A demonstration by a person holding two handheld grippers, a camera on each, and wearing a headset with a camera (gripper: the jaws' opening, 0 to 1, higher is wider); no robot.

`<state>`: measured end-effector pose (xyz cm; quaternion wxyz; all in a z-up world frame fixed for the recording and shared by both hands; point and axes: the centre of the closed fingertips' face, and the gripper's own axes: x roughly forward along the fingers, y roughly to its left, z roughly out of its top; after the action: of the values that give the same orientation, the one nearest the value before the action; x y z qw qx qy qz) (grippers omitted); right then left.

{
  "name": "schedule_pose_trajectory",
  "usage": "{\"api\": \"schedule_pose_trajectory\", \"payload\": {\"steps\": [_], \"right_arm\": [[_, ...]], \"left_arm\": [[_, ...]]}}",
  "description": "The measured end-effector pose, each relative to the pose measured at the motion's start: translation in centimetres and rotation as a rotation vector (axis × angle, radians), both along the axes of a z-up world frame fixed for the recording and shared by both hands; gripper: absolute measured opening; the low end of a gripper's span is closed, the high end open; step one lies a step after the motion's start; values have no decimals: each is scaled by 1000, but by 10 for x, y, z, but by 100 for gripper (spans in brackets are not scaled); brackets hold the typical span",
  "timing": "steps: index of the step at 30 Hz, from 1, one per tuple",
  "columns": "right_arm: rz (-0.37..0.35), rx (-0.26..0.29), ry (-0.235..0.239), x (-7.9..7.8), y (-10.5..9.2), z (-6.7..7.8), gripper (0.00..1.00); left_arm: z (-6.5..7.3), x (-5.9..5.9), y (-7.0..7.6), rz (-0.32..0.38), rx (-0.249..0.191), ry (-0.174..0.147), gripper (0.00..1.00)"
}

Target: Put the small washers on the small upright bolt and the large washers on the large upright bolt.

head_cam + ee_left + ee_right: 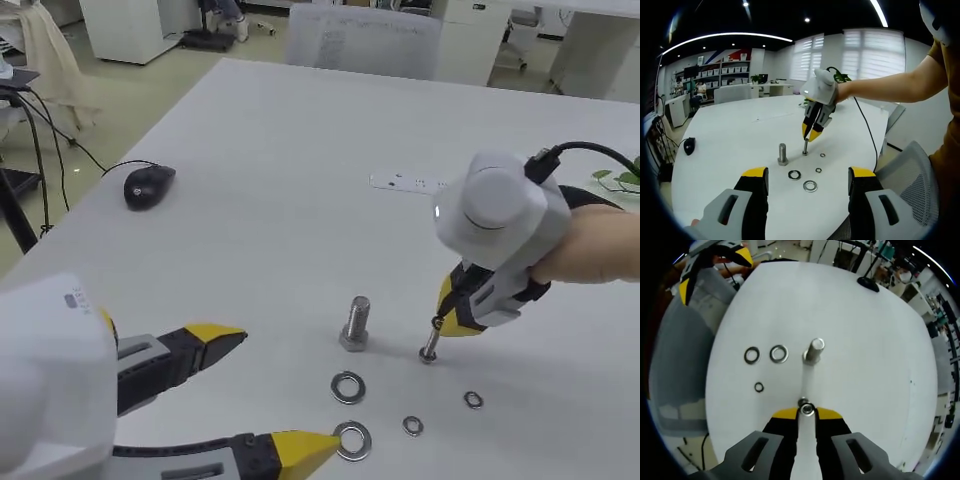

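Right gripper [455,322], clamped on a small washer [807,410] over the small bolt [429,347], may topple it if off-centre; left gripper [808,175] gapes empty.

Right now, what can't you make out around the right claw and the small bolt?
Right gripper view: the small washer in the right claw overlaps the small bolt; on it or just above, unclear.
Head view: claw tips cover the bolt's top.
Left gripper view: that joint is too small to read.
Head view: left claw cut off by the bottom edge.
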<state>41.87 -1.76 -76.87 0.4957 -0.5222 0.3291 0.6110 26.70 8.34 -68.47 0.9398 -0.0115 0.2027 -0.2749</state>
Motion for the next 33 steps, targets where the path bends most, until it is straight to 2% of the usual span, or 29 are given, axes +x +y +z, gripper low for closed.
{"api": "schedule_pose_trajectory", "payload": {"steps": [24, 33], "right_arm": [[-4, 0, 43, -2, 0, -34, 13], [-17, -3, 59, 2, -3, -46, 13]], "left_arm": [[-7, -3, 6, 14, -1, 20, 64], [-8, -2, 8, 19, 3, 21, 63]]}}
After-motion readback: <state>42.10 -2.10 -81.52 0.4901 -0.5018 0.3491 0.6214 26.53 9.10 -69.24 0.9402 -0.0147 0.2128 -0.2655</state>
